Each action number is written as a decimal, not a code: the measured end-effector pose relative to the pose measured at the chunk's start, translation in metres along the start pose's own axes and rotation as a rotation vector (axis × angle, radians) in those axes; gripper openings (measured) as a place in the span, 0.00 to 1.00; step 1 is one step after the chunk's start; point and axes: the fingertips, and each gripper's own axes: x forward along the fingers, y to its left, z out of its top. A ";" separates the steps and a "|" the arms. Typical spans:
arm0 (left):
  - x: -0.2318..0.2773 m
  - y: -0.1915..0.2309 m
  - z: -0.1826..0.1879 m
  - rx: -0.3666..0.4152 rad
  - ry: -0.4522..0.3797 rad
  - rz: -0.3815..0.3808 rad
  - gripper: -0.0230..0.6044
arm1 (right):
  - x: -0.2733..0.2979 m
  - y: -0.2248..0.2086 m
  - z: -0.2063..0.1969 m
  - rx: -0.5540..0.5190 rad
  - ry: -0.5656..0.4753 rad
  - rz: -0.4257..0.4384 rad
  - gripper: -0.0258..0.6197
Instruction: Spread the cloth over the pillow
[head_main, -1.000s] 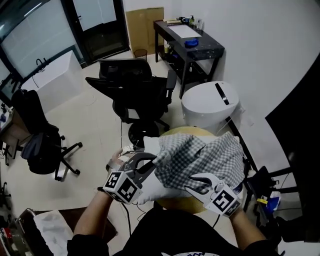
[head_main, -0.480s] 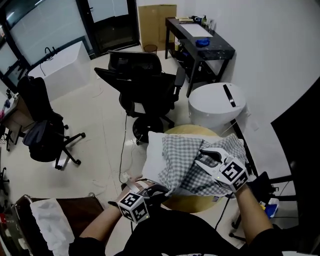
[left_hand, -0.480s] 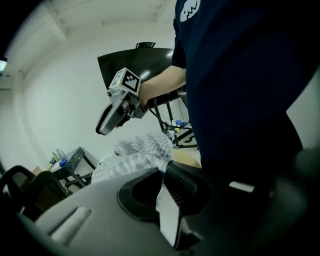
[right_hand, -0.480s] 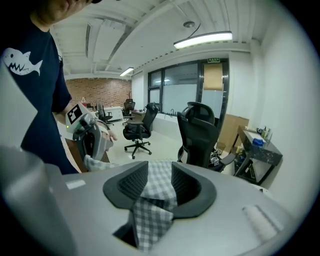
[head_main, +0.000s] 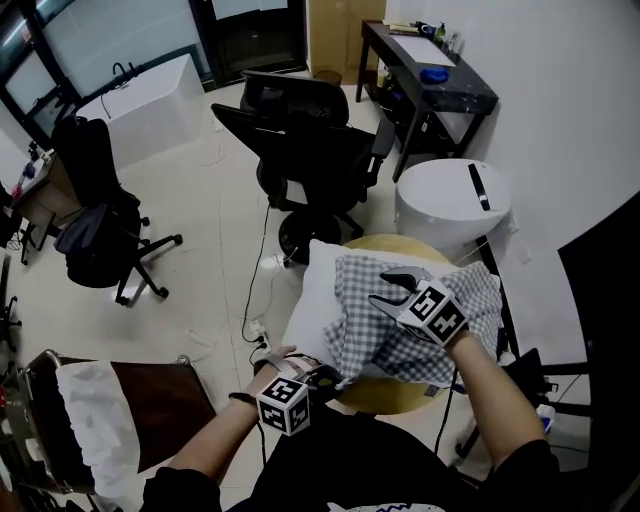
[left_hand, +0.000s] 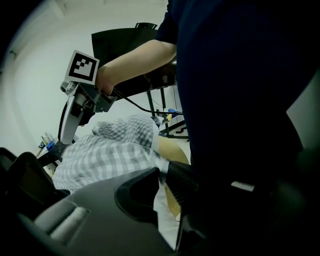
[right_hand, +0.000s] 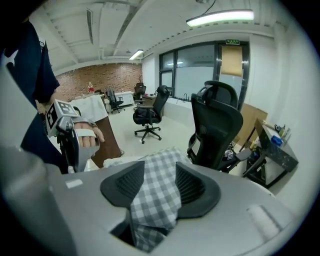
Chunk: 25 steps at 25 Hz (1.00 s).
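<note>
A white pillow (head_main: 318, 300) lies on a round wooden table (head_main: 385, 397). A grey checked cloth (head_main: 425, 330) covers its right part, bunched in folds. My left gripper (head_main: 322, 378) is low at the table's near edge. Its jaws have just been opening slightly, but they stay nearly closed with the cloth's near edge (left_hand: 145, 150) pinched at their tips (left_hand: 162, 172). My right gripper (head_main: 393, 286) hovers over the cloth's middle. Its jaws have just been opening and stand wide, with a fold of cloth (right_hand: 157, 200) loose between them (right_hand: 160, 172).
A black office chair (head_main: 310, 150) stands just beyond the table, with a white round bin (head_main: 455, 205) to its right and a black desk (head_main: 430, 85) behind. Another chair (head_main: 95, 235) is at the left. A brown seat with white fabric (head_main: 110, 425) sits near left.
My left gripper dropped from beside the pillow to the table's near edge, drawing the cloth's edge with it. My right gripper moved from the near right edge up onto the cloth's middle and opened.
</note>
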 end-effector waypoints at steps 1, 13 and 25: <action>0.000 -0.002 -0.002 -0.006 0.012 0.009 0.12 | 0.002 0.002 -0.002 -0.004 0.004 0.004 0.36; -0.024 0.049 -0.030 -0.614 -0.055 0.327 0.29 | -0.022 0.015 -0.016 -0.058 -0.058 0.004 0.36; -0.002 0.054 -0.030 -0.992 -0.122 0.310 0.04 | -0.070 0.009 -0.026 -0.142 -0.142 -0.016 0.36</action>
